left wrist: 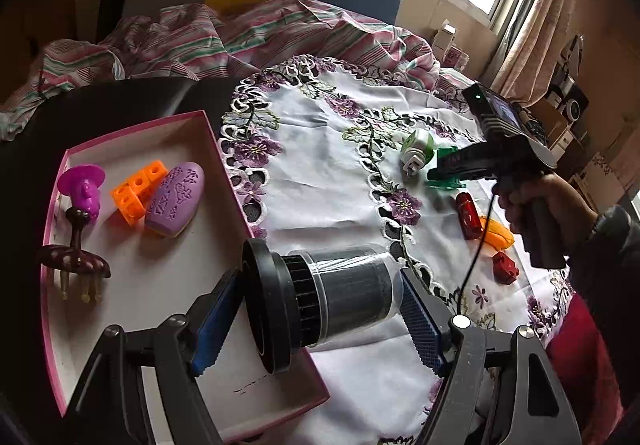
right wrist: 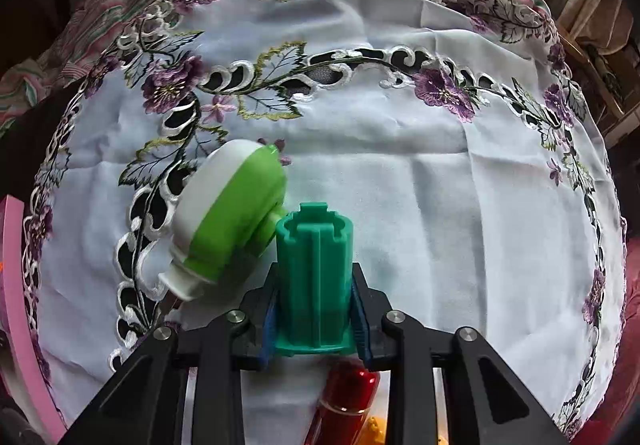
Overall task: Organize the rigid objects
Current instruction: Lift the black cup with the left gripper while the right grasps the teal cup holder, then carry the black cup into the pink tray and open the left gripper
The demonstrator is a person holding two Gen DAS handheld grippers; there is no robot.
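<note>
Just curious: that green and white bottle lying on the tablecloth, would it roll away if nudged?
Probably a little: the bottle lies on its side and looks rounded. The soft tablecloth may slow it. It looks like light, stiff plastic.

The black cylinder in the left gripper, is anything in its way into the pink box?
Nothing visible blocks it. The black cylinder sits between the left gripper pads, right over the pink box near edge. The toys inside lie at the far end, leaving bare floor nearby.

The embroidered tablecloth (right wrist: 400, 173) is thin white cloth with stitched purple flowers. The green ridged cylinder (right wrist: 314, 273) looks matt plastic; the red capsule (left wrist: 469, 216) is glossy.
</note>
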